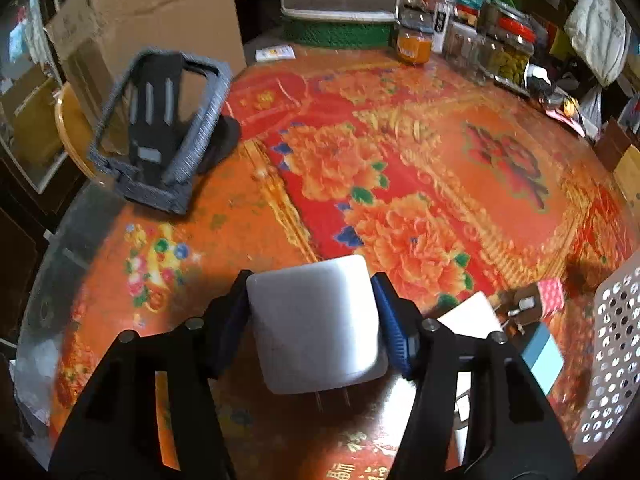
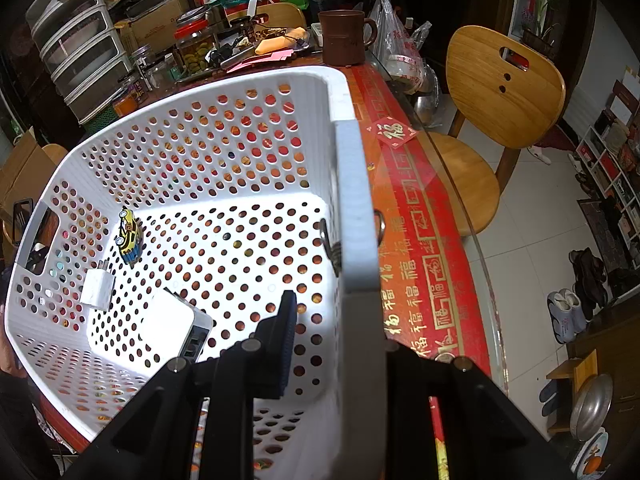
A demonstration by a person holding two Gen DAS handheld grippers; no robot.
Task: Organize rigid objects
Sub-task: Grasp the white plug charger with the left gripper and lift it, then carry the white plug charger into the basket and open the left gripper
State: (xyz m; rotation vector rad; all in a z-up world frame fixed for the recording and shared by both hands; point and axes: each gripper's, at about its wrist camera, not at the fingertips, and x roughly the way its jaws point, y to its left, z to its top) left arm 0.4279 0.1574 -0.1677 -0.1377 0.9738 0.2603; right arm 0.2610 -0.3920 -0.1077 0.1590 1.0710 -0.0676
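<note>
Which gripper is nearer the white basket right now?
Right. The right gripper is clamped on the white basket wall, one finger inside. The left gripper sits beside the basket over the table, its pads around a white charger.

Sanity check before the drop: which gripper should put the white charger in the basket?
Left. The left gripper already has the white charger between its pads. The right gripper is shut on the wall of the white basket, steadying it.
</note>
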